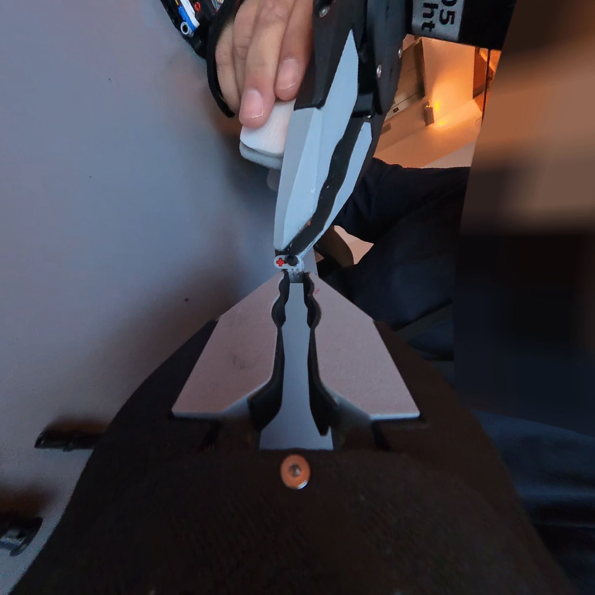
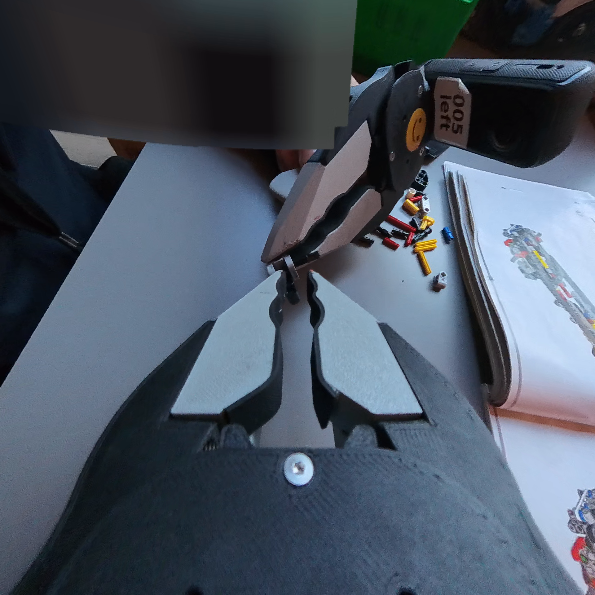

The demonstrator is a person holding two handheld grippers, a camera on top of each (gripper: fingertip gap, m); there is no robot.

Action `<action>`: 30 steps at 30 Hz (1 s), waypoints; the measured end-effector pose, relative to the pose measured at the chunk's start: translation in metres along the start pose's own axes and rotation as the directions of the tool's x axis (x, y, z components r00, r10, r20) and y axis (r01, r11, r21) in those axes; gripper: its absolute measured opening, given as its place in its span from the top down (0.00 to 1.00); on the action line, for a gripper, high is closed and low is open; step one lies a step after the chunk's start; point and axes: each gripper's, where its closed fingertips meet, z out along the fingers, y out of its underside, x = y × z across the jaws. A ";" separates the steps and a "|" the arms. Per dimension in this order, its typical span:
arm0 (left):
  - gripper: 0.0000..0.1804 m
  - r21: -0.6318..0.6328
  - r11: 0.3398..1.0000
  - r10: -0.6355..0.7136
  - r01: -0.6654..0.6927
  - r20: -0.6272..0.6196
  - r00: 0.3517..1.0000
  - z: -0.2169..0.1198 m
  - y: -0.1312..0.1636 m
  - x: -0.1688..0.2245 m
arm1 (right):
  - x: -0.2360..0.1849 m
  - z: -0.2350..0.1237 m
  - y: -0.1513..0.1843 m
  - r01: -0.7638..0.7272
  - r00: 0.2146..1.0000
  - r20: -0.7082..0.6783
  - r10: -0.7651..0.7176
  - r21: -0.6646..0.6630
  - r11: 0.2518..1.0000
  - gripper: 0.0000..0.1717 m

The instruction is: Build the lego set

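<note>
Small grey plastic connector piece (image 1: 288,261) sits at frame centre, pinched in my left gripper (image 1: 294,279); a black pin (image 2: 292,294) rests against one pad of my spread right gripper (image 2: 294,277). Light, stiff, slippery; I'd grip its flat sides.

Right gripper (image 2: 294,277) jaws apart around a black pin (image 2: 292,294); left gripper (image 2: 283,261) grips a grey piece (image 2: 291,265).

We see a grey table (image 2: 167,244) with a loose scatter of small red, yellow and black pegs (image 2: 415,225), one blue peg (image 2: 447,234) and a grey connector (image 2: 439,281) beside them. Open illustrated booklet (image 2: 528,289) at right, green bin (image 2: 405,29) behind.
</note>
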 end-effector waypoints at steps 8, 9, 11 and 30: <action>0.97 0.025 1.000 -0.019 0.019 -0.006 1.000 -0.002 -0.003 -0.001 | 0.001 0.000 -0.001 0.014 1.000 -0.010 -0.013 0.020 1.000 0.99; 0.97 0.025 0.999 -0.020 0.020 -0.010 1.000 -0.002 -0.003 0.000 | 0.000 0.000 -0.002 0.010 1.000 -0.008 -0.010 0.025 1.000 0.99; 0.97 0.027 0.999 -0.025 0.025 -0.018 1.000 -0.002 -0.003 0.001 | 0.000 -0.001 -0.002 -0.004 1.000 0.001 0.004 0.035 0.999 0.98; 0.97 0.005 1.000 -0.024 0.024 -0.024 0.999 0.002 0.001 0.002 | -0.008 -0.002 -0.006 -0.020 0.998 0.066 0.016 0.063 0.998 0.93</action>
